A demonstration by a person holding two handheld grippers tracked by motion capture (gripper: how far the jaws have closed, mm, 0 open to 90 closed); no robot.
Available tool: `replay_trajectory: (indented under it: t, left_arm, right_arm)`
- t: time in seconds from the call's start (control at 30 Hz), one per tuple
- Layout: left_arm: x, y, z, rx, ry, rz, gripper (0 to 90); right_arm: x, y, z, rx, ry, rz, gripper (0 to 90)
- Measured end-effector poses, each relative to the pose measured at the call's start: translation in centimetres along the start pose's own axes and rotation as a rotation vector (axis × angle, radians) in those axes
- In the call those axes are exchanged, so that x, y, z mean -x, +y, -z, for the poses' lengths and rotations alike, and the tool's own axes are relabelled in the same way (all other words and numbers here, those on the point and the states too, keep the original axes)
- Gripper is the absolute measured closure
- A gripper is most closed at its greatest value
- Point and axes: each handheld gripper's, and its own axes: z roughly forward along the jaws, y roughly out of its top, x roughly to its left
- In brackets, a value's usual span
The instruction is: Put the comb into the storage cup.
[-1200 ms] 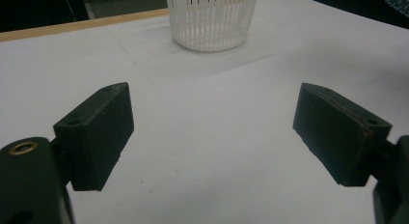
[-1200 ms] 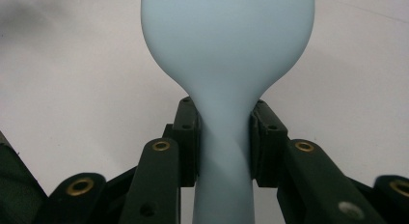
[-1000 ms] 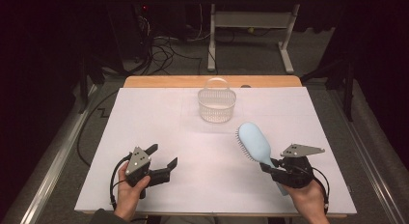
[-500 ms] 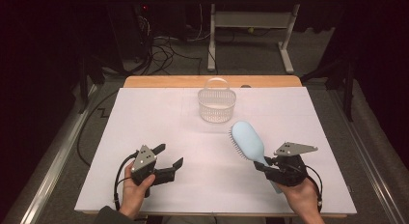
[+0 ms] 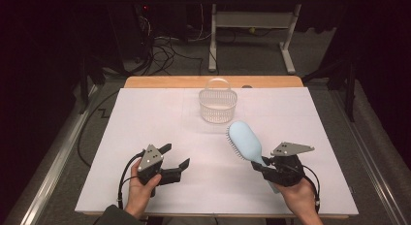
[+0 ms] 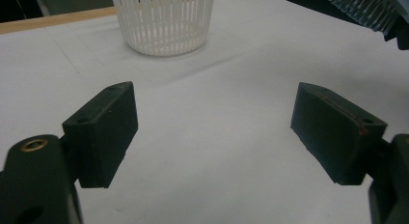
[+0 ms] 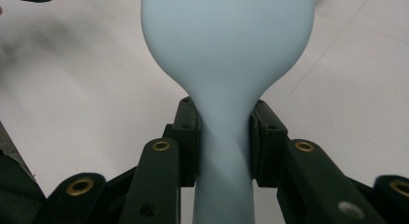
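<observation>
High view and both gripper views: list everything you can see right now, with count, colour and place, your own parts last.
hairbrush: one, light blue, held by its handle off the sheet, right of centre, head angled toward the basket
basket: one, white slatted plastic with a handle, far centre of the sheet
sheet: one, white, covering the tabletop
table: one, wooden edge showing at the far side
desk frame: one, pale, on the floor beyond
cables: several, dark, floor behind
left tongs: one, black, open, near left
right tongs: one, black, shut on the hairbrush
hands: two, bottom edge

wide open table (image 5: pixel 145 118) on the left side; just the basket (image 5: pixel 217 106) and raised hairbrush (image 5: pixel 245 141) block mid-right.
</observation>
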Motion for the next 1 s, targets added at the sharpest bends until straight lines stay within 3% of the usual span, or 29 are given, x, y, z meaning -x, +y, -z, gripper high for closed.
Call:
replay_trajectory:
  t: [0.47,0.73,0.83,1.0]
  left_arm:
    - [0.6,0.4,-0.7,-0.011,-0.020,0.002,16.9]
    - [1.0,0.7,-0.9,-0.002,-0.059,0.019,16.4]
    - [1.1,0.8,-1.2,-0.012,-0.042,0.006,18.8]
    - [1.2,0.8,-1.4,-0.015,-0.068,0.004,18.5]
  right_arm:
    - [-1.2,0.7,-1.2,-0.013,0.014,0.036,70.4]
    - [-1.9,1.2,-1.8,-0.012,0.034,0.059,70.4]
    - [-2.3,1.3,-2.2,-0.020,0.039,0.074,70.4]
    - [-2.6,1.6,-2.6,-0.022,0.042,0.079,70.4]
